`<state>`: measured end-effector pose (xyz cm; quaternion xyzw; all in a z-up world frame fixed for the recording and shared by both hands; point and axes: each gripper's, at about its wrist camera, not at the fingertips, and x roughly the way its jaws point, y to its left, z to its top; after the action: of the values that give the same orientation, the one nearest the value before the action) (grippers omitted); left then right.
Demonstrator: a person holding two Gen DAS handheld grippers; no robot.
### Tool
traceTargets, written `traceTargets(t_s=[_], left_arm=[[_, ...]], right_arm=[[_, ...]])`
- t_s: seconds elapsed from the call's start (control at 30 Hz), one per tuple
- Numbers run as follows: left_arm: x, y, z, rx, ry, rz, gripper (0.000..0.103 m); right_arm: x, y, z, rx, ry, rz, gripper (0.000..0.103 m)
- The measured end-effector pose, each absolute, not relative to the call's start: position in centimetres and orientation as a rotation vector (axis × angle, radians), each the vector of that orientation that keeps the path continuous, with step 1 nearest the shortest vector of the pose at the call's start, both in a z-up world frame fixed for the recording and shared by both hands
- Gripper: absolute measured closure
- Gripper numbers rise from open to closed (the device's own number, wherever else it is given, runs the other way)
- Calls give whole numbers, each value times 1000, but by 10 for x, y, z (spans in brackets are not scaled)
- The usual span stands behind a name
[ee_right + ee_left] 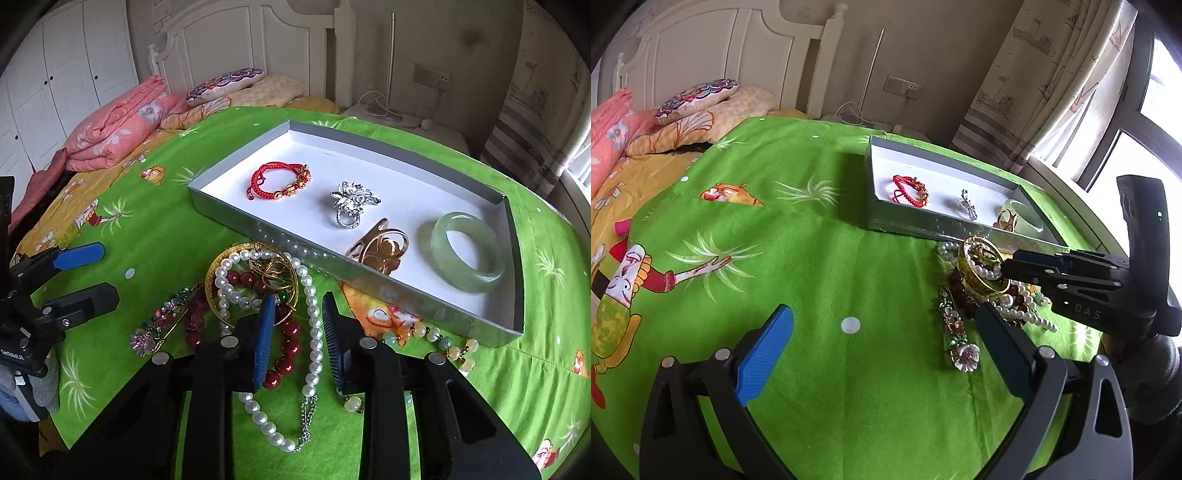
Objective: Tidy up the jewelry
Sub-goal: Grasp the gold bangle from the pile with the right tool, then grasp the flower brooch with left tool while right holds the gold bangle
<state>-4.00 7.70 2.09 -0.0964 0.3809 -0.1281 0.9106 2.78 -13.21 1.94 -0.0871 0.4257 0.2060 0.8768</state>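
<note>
L wrist view: left gripper [882, 325] spread wide, holding nothing, low over green cartoon-print cloth [820, 266]. Shallow silver tray w/ white floor [905, 225] ahead; red cord bracelet [910, 190] inside. Right gripper [1006, 267] reaching into loose jewelry pile at gold filigree bangle [982, 271], just in front of tray.

R wrist view: right gripper [297, 308] part-open, straddling white pearl strand [314, 332]; not clamped. Blue pad touching bangle [251, 282] rim. Pale green jade bangle [467, 251], silver flower brooch [351, 203] in tray [266, 232]. Dark red bead strand [284, 347] under pearls.
</note>
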Motion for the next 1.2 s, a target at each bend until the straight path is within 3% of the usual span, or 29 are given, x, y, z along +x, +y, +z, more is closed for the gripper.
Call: traceTargets(t_s=[0.33, 0.57, 0.97, 1.2], left_arm=[[-45, 82, 24, -249, 752, -295, 4], [-48, 87, 25, -274, 738, -311, 4], [-49, 86, 24, -270, 742, -331, 4], [-55, 44, 20, -41, 808, -433, 9]], right_arm=[[45, -112, 10, -188, 976, 458, 76], [22, -108, 15, -265, 833, 415, 94], [-14, -122, 51, -264, 664, 342, 94], [-34, -148, 66, -218, 627, 315, 94]])
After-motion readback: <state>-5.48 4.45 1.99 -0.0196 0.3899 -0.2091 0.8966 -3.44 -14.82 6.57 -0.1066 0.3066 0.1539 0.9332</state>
